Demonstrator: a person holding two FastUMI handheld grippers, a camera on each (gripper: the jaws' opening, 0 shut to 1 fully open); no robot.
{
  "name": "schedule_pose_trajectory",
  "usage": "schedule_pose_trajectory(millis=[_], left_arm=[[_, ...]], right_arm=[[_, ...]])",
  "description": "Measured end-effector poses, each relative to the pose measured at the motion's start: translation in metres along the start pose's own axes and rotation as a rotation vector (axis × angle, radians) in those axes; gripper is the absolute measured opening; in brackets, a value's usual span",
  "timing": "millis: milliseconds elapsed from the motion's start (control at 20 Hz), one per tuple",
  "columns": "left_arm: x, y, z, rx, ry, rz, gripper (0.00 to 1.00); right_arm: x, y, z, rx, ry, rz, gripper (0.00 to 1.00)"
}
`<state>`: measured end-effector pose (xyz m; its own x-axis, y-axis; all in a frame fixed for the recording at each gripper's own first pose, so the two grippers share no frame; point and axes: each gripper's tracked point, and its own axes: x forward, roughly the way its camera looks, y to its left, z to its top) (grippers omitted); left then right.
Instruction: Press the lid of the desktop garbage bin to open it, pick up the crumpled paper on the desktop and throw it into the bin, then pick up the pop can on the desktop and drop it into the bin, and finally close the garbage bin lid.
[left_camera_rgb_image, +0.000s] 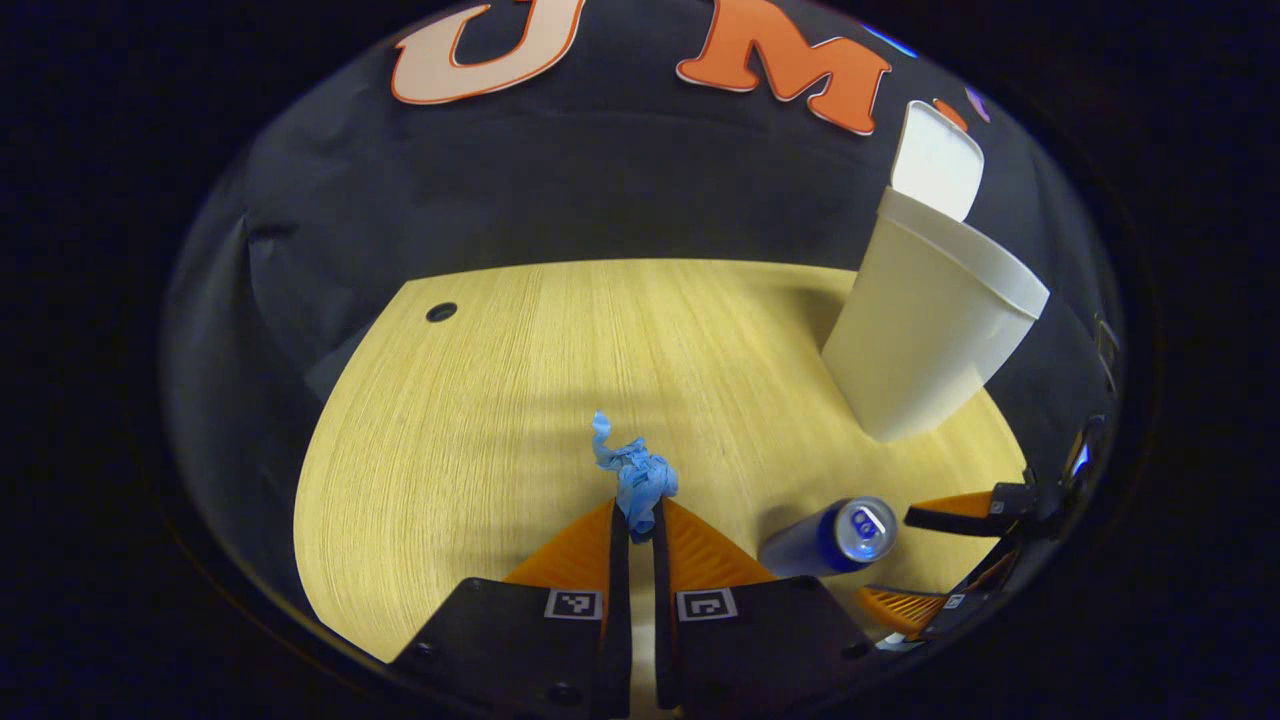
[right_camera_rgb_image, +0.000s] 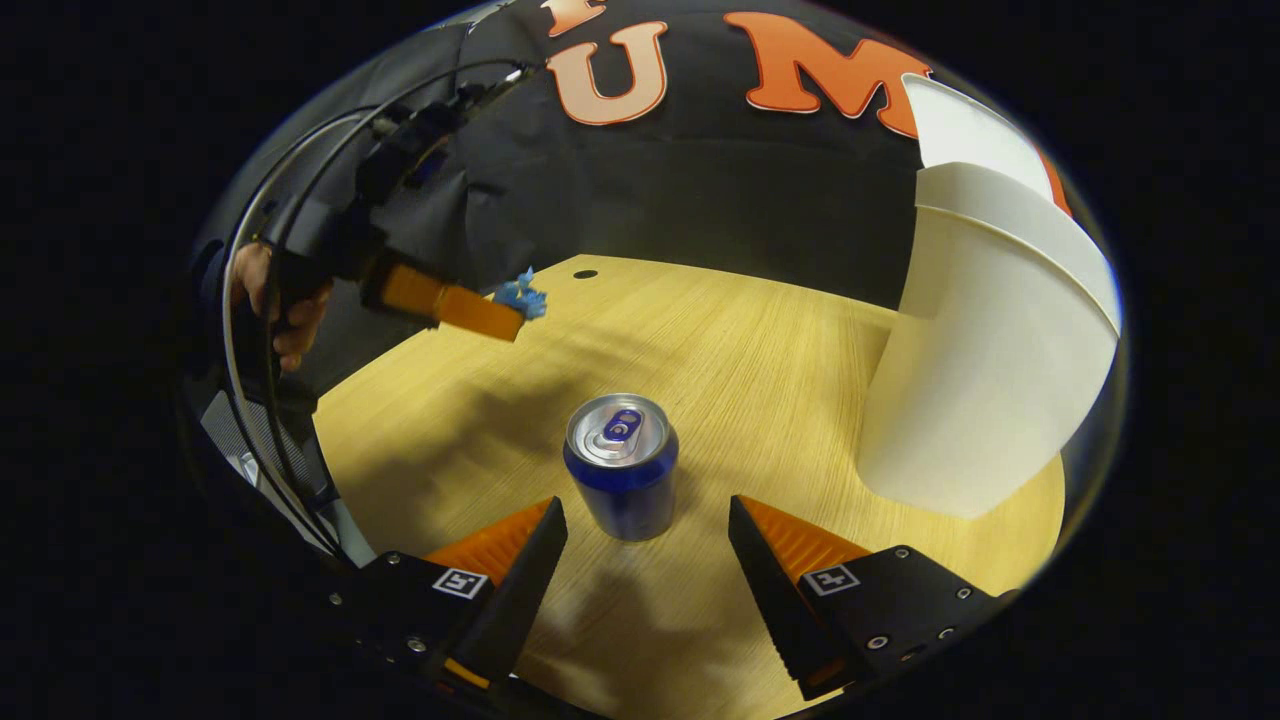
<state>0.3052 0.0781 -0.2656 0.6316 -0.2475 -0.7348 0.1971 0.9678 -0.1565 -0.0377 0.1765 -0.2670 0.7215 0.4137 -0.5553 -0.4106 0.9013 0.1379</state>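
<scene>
in the left gripper view, your left gripper (left_camera_rgb_image: 640, 520) is closed on the crumpled paper (left_camera_rgb_image: 634, 475), which sticks up from between the fingertips above the desktop (left_camera_rgb_image: 470, 400). the garbage bin (left_camera_rgb_image: 925, 320) stands up and to the right with its lid (left_camera_rgb_image: 938, 160) raised, so the opening step looks done and the paper step is in hand. the next move calls for carrying the paper over the bin's rim and only then letting go. the pop can (left_camera_rgb_image: 835, 538) stands upright just right of your fingers, with the right gripper (left_camera_rgb_image: 920, 560) beside it.

in the right gripper view, your right gripper (right_camera_rgb_image: 648, 535) is spread wide, its fingers on either side of the pop can (right_camera_rgb_image: 622, 465) and not touching it. the left gripper (right_camera_rgb_image: 455, 305) holds the paper (right_camera_rgb_image: 520, 293) aloft at upper left, well apart from the bin (right_camera_rgb_image: 985, 370) on the right. the can's side shows no wording that can be read, and neither does the bin.
</scene>
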Motion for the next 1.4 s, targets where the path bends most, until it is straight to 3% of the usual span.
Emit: schedule_pose_trajectory(millis=[50,150,600,700,750,850,1400], left_arm=[[0.008,-0.029,0.019,0.003,-0.016,-0.01,0.13],[-0.016,-0.015,0.032,0.015,-0.06,-0.031,0.13],[-0.062,-0.052,0.112,0.089,-0.219,-0.119,0.13],[-0.067,-0.063,0.128,0.106,-0.25,-0.14,0.13],[-0.069,-0.069,0.137,0.109,-0.263,-0.153,0.13],[-0.073,-0.08,0.146,0.117,-0.285,-0.176,0.13],[-0.074,-0.171,0.201,0.188,-0.374,-0.37,0.13]], right_arm=[[0.003,0.0,0.001,-0.005,-0.003,0.001,0.98],[0.01,0.002,0.0,-0.01,-0.007,0.009,0.98],[0.037,0.008,-0.001,-0.011,-0.024,0.039,0.98],[0.039,0.01,0.0,-0.008,-0.029,0.045,0.93],[0.038,0.012,-0.001,-0.006,-0.031,0.043,0.83],[0.035,0.011,0.002,0.009,-0.038,0.047,0.76],[-0.018,-0.03,0.012,0.081,-0.072,-0.078,0.75]])
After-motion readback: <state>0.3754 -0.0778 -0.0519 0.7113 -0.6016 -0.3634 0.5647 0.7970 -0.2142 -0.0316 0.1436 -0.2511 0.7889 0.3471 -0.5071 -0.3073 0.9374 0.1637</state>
